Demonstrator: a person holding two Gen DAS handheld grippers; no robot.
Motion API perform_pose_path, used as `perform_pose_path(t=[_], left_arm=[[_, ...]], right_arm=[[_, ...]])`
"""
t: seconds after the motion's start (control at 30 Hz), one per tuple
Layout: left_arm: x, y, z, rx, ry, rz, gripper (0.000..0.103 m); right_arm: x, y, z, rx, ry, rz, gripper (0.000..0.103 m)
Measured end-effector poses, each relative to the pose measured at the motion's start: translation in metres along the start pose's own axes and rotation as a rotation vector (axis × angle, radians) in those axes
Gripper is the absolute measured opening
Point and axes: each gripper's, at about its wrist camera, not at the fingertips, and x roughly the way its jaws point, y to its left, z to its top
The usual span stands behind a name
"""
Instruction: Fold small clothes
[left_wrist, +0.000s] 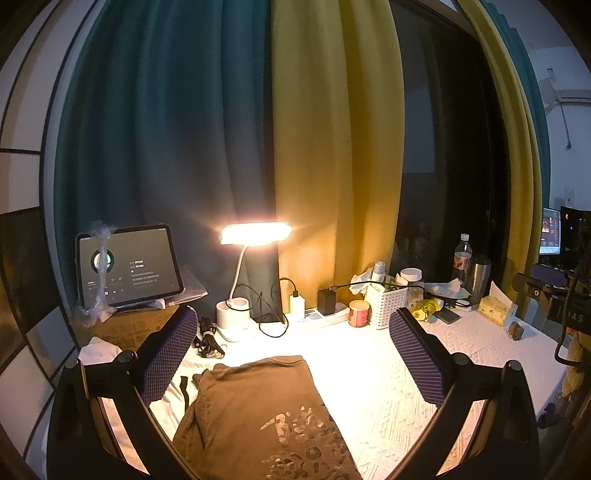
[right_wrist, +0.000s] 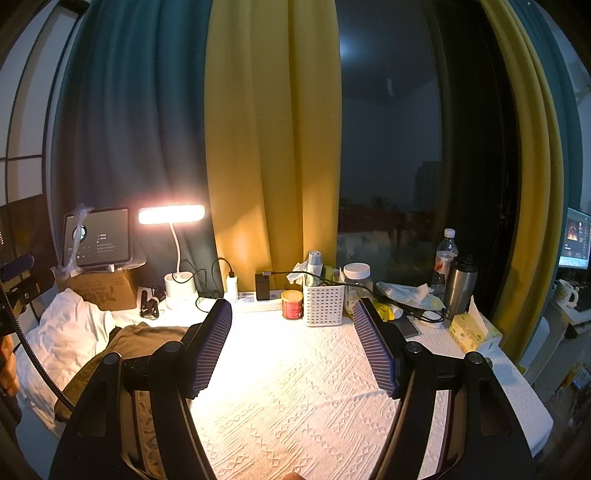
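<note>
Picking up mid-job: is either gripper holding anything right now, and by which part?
Nothing is held. The left gripper and right gripper stand open and empty; the brown shirt lies free on the white cloth.

Dim room, lit mainly by a glowing desk lamp (left_wrist: 255, 233) on a white gooseneck. Behind it, floor-length curtains: teal panel (left_wrist: 166, 147) at left, mustard-yellow panel (left_wrist: 325, 147) beside it, another yellow panel (right_wrist: 532, 166) at far right. Between the yellow panels, a dark window (right_wrist: 388, 147) with faint reflections. At far left, pale wall panels (left_wrist: 22, 110) split by dark strips. Bench (right_wrist: 295, 387) under a white textured cloth, brightest near the lamp. At the right edge, a lit monitor (right_wrist: 575, 240) and a white wall (left_wrist: 565, 92).
</note>
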Motion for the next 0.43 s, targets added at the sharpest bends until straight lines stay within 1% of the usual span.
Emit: perform_pose_path(t=[0.43], left_arm=[[0.0021,0.0007,-0.0009,0.012,0.008,-0.022,0.102]], right_arm=[[0.0024,-0.0007,-0.0016,-0.001,0.006,0.003,0.072]])
